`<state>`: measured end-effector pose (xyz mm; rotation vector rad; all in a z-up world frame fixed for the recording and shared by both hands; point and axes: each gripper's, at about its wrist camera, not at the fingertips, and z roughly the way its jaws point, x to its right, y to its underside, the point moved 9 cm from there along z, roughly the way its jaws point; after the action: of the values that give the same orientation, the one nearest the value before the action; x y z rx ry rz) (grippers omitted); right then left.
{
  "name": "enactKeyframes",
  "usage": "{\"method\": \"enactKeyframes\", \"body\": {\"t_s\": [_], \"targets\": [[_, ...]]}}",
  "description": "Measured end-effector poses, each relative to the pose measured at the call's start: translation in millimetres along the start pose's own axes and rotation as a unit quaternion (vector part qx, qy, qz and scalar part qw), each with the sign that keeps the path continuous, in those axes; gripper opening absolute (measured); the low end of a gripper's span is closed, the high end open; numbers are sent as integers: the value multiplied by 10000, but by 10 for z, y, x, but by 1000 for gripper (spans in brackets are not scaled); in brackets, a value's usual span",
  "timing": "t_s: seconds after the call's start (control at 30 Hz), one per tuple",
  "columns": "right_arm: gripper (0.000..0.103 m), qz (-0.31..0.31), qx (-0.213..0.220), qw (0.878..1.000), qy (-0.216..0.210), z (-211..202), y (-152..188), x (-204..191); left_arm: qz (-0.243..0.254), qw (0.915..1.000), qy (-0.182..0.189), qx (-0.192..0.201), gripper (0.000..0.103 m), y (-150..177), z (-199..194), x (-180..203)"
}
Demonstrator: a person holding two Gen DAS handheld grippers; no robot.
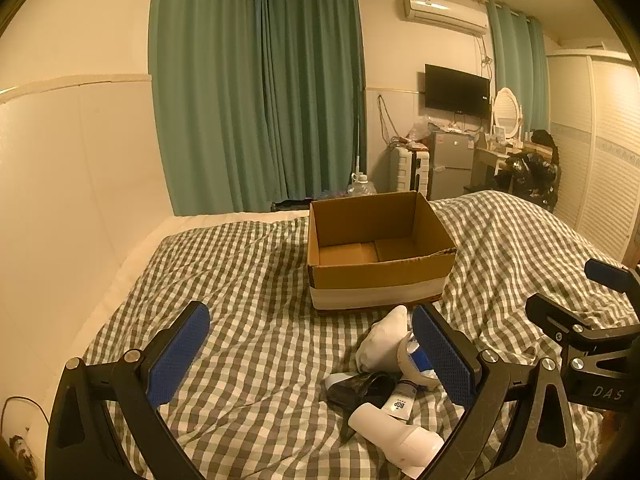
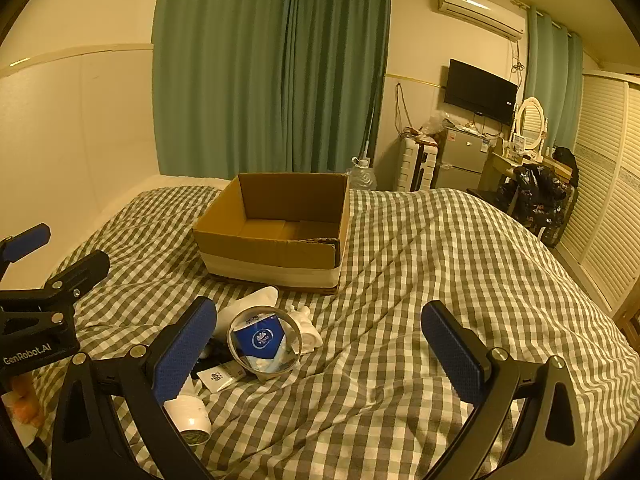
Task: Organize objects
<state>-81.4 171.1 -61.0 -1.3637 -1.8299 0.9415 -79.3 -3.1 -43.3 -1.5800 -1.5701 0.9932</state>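
Both the left tool [image 1: 312,354] and the right tool [image 2: 318,350] hang wide open and empty above the bed [image 2: 440,280], where the pile [image 2: 264,340] lies just before the empty box [image 2: 276,248], near neither tool's fingers.

In the left wrist view, the blue pad of the left gripper [image 1: 312,356] at 4 o'clock covers part of the tape roll [image 1: 416,364], and the white hair dryer [image 1: 400,436] is partly behind the same finger at 5 o'clock. The dark object [image 1: 360,390] under the white tube [image 1: 398,402] is too dim to identify. The right gripper [image 1: 600,320] is cut by the edge at 3 o'clock, so its opening cannot be judged there.

In the right wrist view, the left finger of the right gripper [image 2: 320,344] hides most of the pile at 8 o'clock. The items on the dressing table [image 2: 528,152] at 2 o'clock are too small to tell.
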Motion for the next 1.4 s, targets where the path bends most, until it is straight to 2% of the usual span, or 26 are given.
{"method": "enactKeyframes", "body": {"t_s": [1.4], "targets": [[103,-202,-55,9994,-260,41,39,-102,-186,9997,-61,-156,103,52,43,-58]]}}
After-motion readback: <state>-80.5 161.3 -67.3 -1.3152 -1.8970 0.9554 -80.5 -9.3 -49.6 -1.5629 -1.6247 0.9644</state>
